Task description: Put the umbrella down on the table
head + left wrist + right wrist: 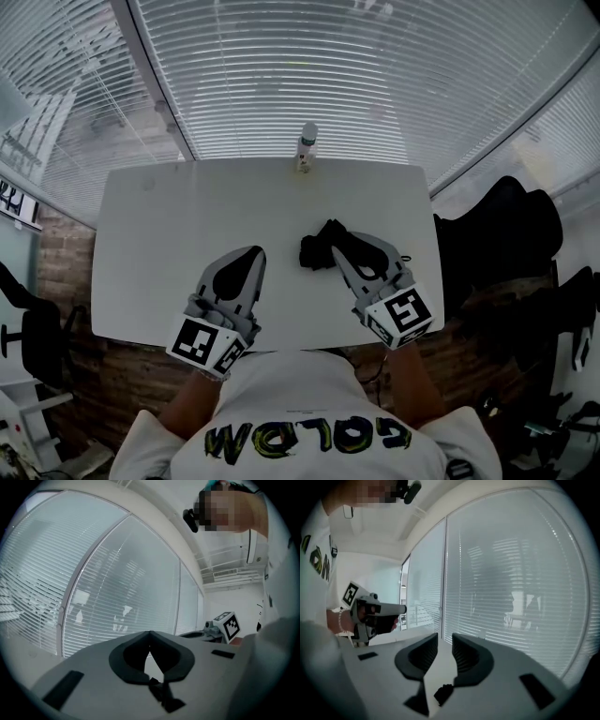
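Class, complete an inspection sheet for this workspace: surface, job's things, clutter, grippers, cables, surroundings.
Surface: white rectangular table, rounded corners.
Job's things: black folded umbrella lying on the table, right of centre.
Clutter: small white bottle at the far edge.
Grippers: left gripper jaws together, empty; right gripper jaws slightly apart, nothing between.
Cables: nothing seen.
Surroundings: slatted window blinds; black chair at right.

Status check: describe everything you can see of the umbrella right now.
The umbrella is black and folded into a short, crumpled bundle, fabric by its look. It lies on the white table, right of centre. In the head view the right gripper overlaps its right side, but the right gripper view shows nothing between that gripper's jaws. Whether they touch cannot be told.
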`<state>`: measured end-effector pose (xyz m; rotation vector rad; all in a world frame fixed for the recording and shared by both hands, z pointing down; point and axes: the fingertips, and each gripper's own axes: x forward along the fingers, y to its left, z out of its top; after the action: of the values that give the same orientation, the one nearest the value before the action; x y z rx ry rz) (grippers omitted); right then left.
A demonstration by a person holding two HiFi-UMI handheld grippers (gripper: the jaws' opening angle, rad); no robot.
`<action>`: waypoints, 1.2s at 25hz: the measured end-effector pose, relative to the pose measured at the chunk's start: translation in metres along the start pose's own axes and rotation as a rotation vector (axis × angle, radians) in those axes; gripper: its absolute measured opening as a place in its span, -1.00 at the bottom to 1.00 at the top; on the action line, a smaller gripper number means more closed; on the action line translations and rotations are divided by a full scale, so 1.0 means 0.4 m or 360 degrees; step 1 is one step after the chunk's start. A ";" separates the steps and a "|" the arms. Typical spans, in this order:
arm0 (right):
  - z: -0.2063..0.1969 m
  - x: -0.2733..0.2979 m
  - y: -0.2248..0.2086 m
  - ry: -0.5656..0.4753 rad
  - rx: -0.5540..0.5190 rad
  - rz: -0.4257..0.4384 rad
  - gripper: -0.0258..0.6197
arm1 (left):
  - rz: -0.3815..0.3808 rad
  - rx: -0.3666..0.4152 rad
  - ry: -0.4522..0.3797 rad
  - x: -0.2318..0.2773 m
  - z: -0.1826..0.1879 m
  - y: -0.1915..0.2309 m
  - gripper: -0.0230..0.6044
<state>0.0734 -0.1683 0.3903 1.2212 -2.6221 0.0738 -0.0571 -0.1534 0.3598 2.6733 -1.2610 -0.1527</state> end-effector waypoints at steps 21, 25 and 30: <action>0.102 -0.071 0.039 -0.0200 0.0010 -0.0054 -0.86 | 0.0027 0.0012 -0.0035 -0.019 0.017 -0.004 -0.89; 0.097 -0.071 0.040 -0.0201 0.0023 -0.0058 -0.86 | 0.0024 0.0005 -0.0034 -0.017 0.012 -0.004 -0.89; 0.095 -0.066 0.039 -0.0201 0.0022 -0.0061 -0.86 | 0.0021 0.0000 -0.0034 -0.014 0.008 -0.001 -0.89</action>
<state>0.0702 -0.1441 0.3481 1.3215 -2.7077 0.0079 -0.0609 -0.1490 0.3567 2.6696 -1.2845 -0.1805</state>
